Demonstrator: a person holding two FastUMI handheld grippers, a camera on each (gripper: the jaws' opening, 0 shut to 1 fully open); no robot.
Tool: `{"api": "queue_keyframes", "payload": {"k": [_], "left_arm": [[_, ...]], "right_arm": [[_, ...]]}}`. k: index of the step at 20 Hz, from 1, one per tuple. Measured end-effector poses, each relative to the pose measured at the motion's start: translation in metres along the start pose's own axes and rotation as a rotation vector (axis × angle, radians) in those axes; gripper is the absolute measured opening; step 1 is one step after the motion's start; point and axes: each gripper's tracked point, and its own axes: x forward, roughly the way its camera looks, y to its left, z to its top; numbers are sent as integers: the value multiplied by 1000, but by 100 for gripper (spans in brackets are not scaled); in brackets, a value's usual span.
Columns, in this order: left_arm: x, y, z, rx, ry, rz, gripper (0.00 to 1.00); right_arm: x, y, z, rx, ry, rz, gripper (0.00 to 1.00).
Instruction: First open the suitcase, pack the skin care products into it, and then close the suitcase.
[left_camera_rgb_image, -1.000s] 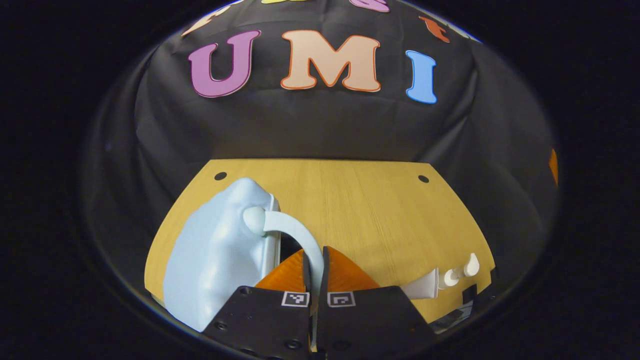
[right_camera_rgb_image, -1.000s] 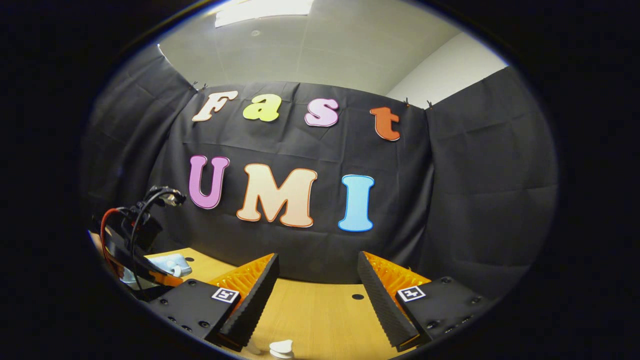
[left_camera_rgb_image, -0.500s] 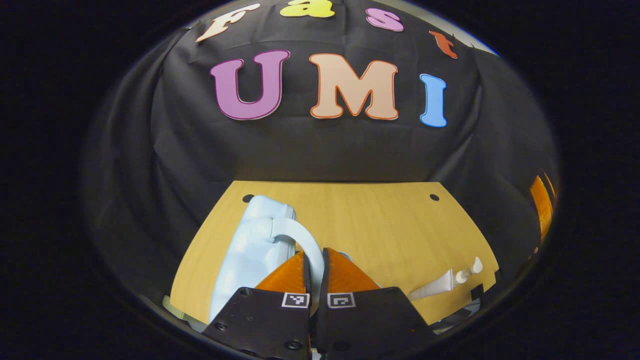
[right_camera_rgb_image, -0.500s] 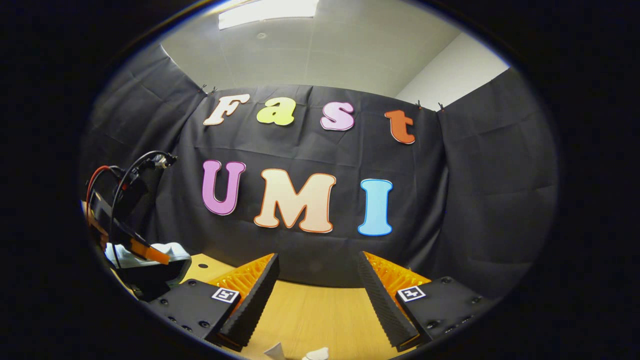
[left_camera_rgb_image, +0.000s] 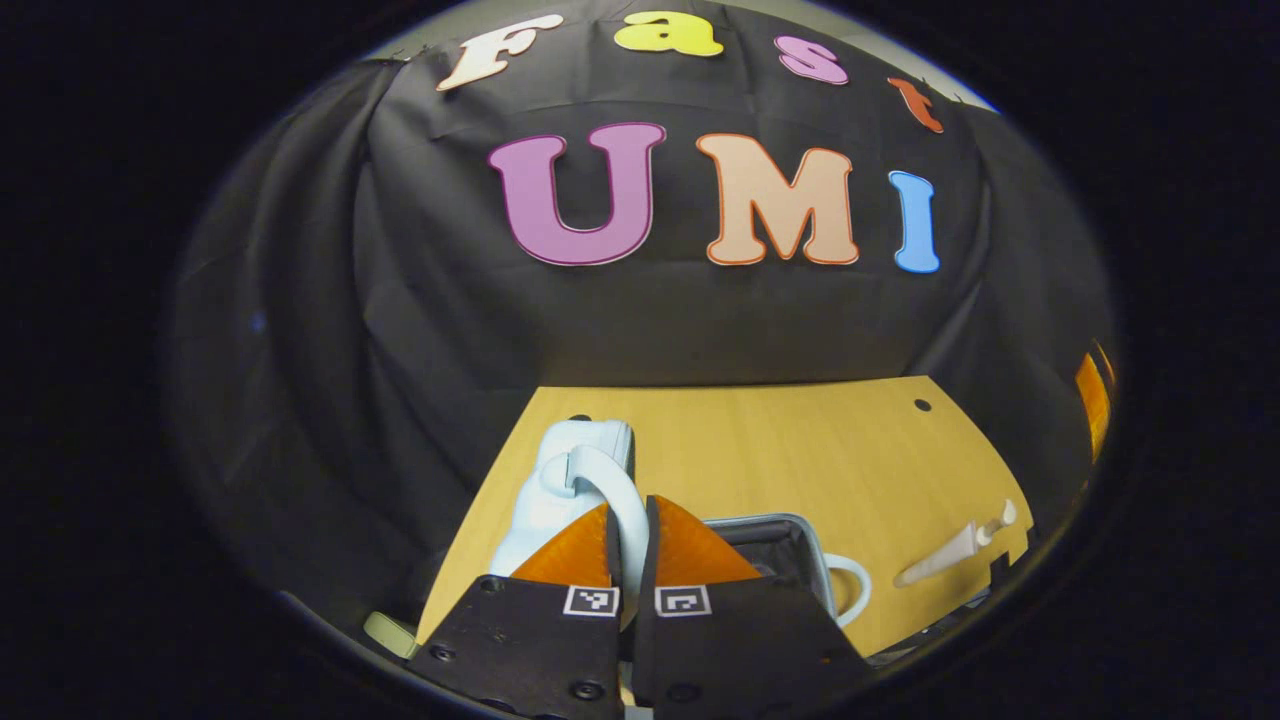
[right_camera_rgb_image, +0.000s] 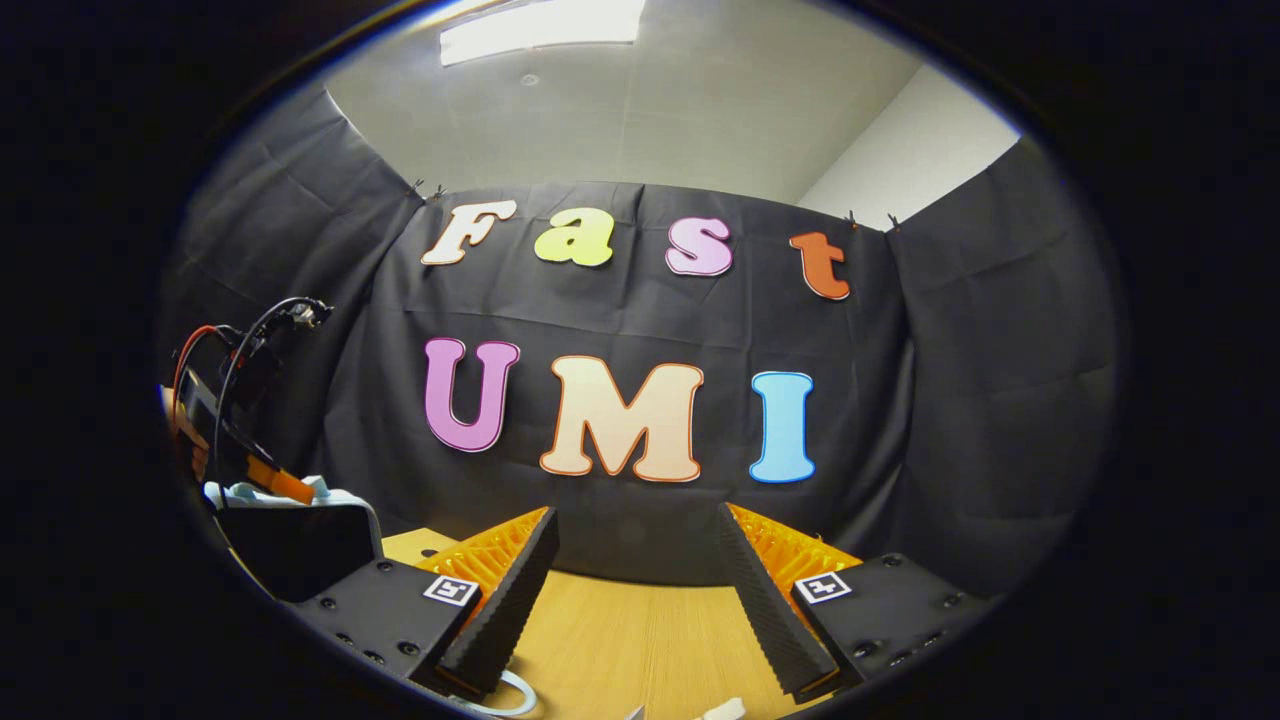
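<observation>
In the left gripper view the left gripper (left_camera_rgb_image: 630, 545) pinches the pale handle (left_camera_rgb_image: 612, 490) of the light blue suitcase (left_camera_rgb_image: 560, 490), whose lid stands raised on the left, long side running away from the camera. Right of the lid the lower half lies open with a dark lining (left_camera_rgb_image: 775, 550); I cannot tell what it holds. Farther right a white tube (left_camera_rgb_image: 950, 552) lies on the wooden surface (left_camera_rgb_image: 800, 450), cap pointing up-right; in the right gripper view the right gripper (right_camera_rgb_image: 635, 600) is spread above the surface.

The left gripper (left_camera_rgb_image: 631, 520) hides most of the suitcase (left_camera_rgb_image: 560, 480) — its inside is dark. The tube (right_camera_rgb_image: 722, 709) is cut off.
</observation>
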Motion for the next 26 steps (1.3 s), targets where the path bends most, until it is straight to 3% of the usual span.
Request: {"api": "queue_keyframes", "payload": {"k": [12, 22, 24, 26], "left_arm": [[26, 166, -42, -37, 41, 241, 0], [64, 212, -107, -157, 154, 291, 0], [68, 217, -107, -160, 135, 307, 0], [67, 235, -102, -107, 59, 389, 5]], "right_arm": [[-9, 34, 5, -51, 1, -12, 98], [-6, 49, -1, -78, 30, -7, 98], [-6, 52, -4, -78, 39, -1, 98], [-4, 51, -7, -74, 48, 0, 98]]}}
